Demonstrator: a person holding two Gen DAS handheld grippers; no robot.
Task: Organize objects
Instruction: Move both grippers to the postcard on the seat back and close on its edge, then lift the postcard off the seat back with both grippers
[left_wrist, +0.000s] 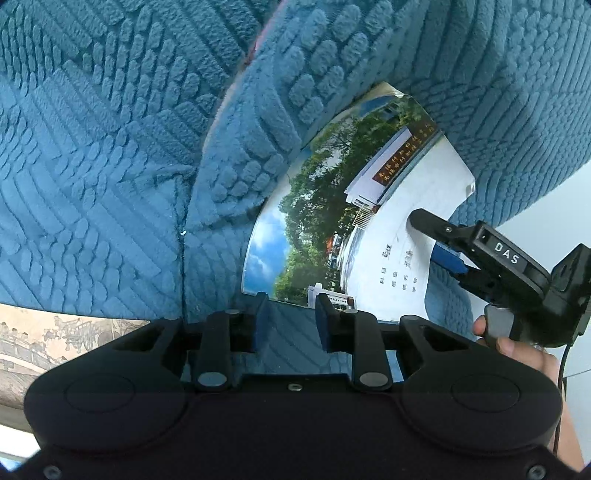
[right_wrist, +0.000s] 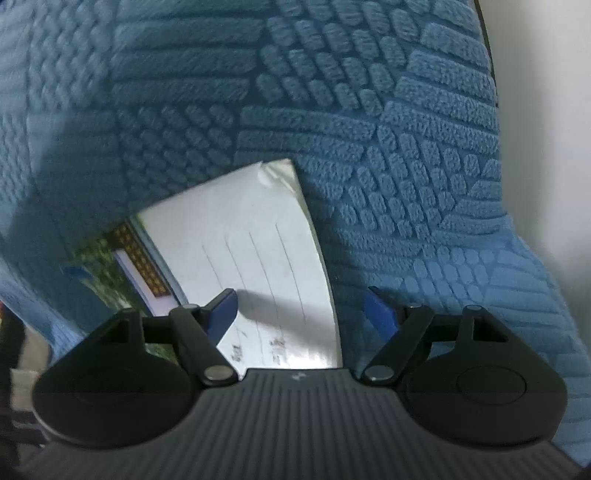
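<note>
A notebook (left_wrist: 332, 221) with a photo cover of trees and a building lies on blue textured fabric (left_wrist: 110, 166). Its far end is tucked under a blue cushion fold (left_wrist: 295, 92). My left gripper (left_wrist: 291, 314) sits at the notebook's near edge. Its blue pads stand a narrow gap apart, and only fabric shows between them. From the right, my right gripper (left_wrist: 432, 240) reaches over the white part of the cover. In the right wrist view that gripper (right_wrist: 301, 314) stands open, wide, astride the edge of the notebook (right_wrist: 258, 240), with one pad over the cover and one over the fabric (right_wrist: 406, 166).
A cloth printed with an old-style painting (left_wrist: 55, 343) lies at the lower left. A person's hand (left_wrist: 517, 347) holds the right gripper's handle. A pale wall or surface (right_wrist: 535, 147) borders the blue fabric on the right.
</note>
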